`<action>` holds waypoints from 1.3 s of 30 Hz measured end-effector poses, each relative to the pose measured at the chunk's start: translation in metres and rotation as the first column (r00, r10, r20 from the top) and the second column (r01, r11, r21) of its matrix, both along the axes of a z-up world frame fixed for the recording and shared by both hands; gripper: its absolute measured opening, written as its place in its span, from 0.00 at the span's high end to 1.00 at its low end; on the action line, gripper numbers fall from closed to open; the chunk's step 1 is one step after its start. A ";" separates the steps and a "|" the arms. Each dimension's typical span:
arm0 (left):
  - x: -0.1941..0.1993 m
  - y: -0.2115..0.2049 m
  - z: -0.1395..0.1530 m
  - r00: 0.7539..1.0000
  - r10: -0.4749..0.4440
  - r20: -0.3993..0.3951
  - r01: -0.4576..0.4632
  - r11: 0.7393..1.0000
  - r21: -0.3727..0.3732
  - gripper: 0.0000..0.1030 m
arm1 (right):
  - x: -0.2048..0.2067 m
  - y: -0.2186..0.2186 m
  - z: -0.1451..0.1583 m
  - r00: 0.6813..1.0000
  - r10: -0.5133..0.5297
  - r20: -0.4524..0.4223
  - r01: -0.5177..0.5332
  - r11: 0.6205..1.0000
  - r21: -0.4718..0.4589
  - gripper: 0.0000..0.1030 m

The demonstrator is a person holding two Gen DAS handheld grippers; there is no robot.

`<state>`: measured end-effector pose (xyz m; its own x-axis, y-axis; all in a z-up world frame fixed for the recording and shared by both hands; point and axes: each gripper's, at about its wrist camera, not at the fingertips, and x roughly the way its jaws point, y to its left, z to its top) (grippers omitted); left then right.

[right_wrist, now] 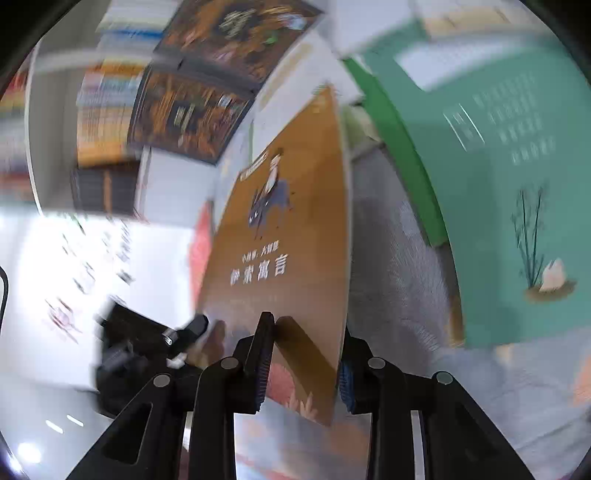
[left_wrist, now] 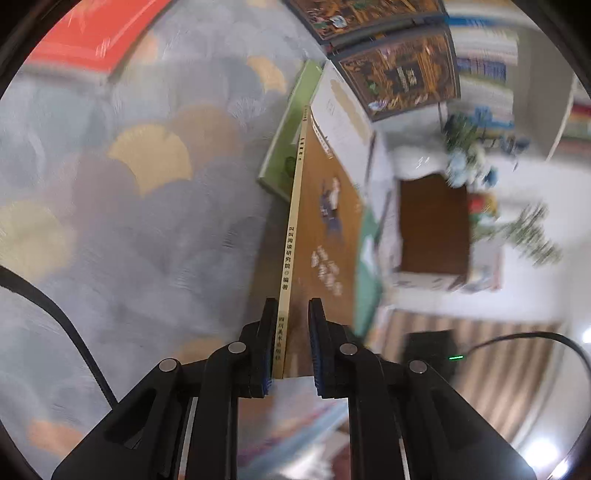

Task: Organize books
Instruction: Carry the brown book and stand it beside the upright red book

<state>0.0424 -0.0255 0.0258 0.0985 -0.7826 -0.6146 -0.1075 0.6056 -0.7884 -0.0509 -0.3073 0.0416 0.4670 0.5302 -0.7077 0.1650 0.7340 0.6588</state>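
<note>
A: Entry. The brown book (left_wrist: 325, 221) stands on edge above the fan-patterned rug (left_wrist: 129, 184), its long axis running straight away from the left gripper (left_wrist: 291, 339). The spine faces the left wrist camera; the left jaws are clenched on the book's near end, spine between the pads.

B: And the right gripper (right_wrist: 306, 354)?

A: It comes at the same brown book (right_wrist: 280, 240) from the cover side. The book's lower corner sits inside its jaws, one pad at the cover face, the other just past the far edge. The picture is blurred; the log's low figure reads as nearly closed, so the judgement is a grasp on that corner.

B: Neighbours relative to the brown book?

A: The teal book (right_wrist: 498, 184) lies just beside it on the right gripper's side. A light green book (left_wrist: 291, 125) lies flat beyond its spine. Two dark ornate covers (left_wrist: 402, 74) sit past its far end, the red book (left_wrist: 96, 33) well apart.

B: What does the coming move turn on?

A: Both hands hold the near end, so the far end swings free. Likely next: lay or slot the book along its long axis.
</note>
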 end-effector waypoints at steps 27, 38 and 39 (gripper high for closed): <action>-0.025 0.092 0.085 0.911 -0.084 0.404 0.034 0.991 0.130 0.87 | -0.014 0.157 0.111 0.885 0.399 0.240 -0.225 0.818 -0.530 0.71; 0.023 0.203 0.090 0.876 0.135 0.462 -0.220 0.966 0.134 0.87 | 0.093 0.276 0.112 0.762 0.591 0.262 -0.388 0.743 -0.545 0.71; 0.027 0.210 0.086 0.875 0.155 0.458 -0.239 0.962 0.133 0.87 | 0.101 0.283 0.110 0.756 0.602 0.257 -0.402 0.737 -0.542 0.71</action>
